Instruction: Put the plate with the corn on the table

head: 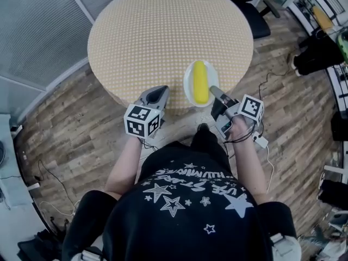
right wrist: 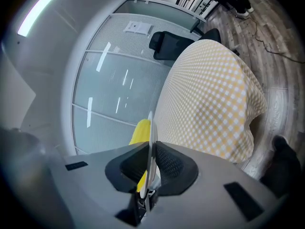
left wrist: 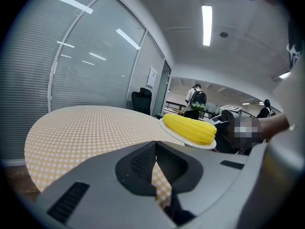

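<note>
A white plate (head: 188, 86) carrying a yellow corn cob (head: 200, 81) hangs over the near edge of the round table (head: 163, 31), which wears a yellow checked cloth. My right gripper (head: 216, 93) is shut on the plate's near right rim. In the right gripper view the plate (right wrist: 151, 128) stands edge-on between the jaws, with the corn (right wrist: 141, 130) on its left side. My left gripper (head: 156, 94) is shut and empty, just left of the plate at the table's edge. From the left gripper view the corn (left wrist: 189, 128) appears a little above the cloth.
A black office chair (head: 253, 15) stands at the table's far side. Glass walls with blinds (head: 38, 31) curve round the left. Cables (head: 266, 145) lie on the wooden floor by my right, and shelves (head: 331, 20) line the right side.
</note>
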`<action>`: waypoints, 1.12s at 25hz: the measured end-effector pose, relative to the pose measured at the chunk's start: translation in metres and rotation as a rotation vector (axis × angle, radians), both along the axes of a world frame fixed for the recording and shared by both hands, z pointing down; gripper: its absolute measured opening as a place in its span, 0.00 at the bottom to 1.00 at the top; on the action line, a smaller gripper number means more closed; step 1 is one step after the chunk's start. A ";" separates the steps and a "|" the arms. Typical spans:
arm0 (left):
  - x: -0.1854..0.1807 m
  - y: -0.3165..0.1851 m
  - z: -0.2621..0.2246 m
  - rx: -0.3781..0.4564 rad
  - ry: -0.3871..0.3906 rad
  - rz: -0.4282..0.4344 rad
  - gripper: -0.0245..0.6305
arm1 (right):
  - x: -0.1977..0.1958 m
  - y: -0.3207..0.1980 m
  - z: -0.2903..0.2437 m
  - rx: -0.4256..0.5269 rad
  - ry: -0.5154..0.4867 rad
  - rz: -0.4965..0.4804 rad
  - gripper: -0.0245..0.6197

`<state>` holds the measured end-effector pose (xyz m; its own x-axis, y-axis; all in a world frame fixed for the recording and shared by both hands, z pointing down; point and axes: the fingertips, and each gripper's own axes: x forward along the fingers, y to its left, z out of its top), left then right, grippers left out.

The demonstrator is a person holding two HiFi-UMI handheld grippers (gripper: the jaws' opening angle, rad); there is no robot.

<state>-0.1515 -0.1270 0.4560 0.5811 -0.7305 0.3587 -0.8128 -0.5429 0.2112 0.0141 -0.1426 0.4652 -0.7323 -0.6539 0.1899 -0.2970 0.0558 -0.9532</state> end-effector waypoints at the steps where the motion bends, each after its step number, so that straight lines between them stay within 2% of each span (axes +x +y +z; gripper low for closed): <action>1: 0.000 -0.003 0.002 -0.006 0.000 -0.010 0.05 | 0.002 -0.006 0.001 -0.005 -0.009 -0.003 0.10; 5: 0.001 -0.026 0.002 -0.006 -0.008 -0.056 0.05 | 0.011 -0.041 0.006 -0.014 -0.025 -0.029 0.10; 9: -0.010 -0.043 0.004 -0.008 -0.016 -0.137 0.05 | 0.008 -0.069 0.009 0.006 -0.023 -0.084 0.10; 15: 0.016 -0.080 0.001 -0.002 -0.066 -0.158 0.05 | 0.018 -0.122 0.013 0.006 -0.017 -0.170 0.10; 28: 0.041 -0.168 -0.007 -0.034 -0.056 -0.309 0.05 | 0.042 -0.238 0.028 -0.012 0.009 -0.285 0.10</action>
<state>-0.1101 -0.2953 0.4486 0.3117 -0.8567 0.4111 -0.9493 -0.2615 0.1747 0.0563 -0.3809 0.4935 -0.8845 -0.4196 0.2040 -0.2797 0.1269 -0.9517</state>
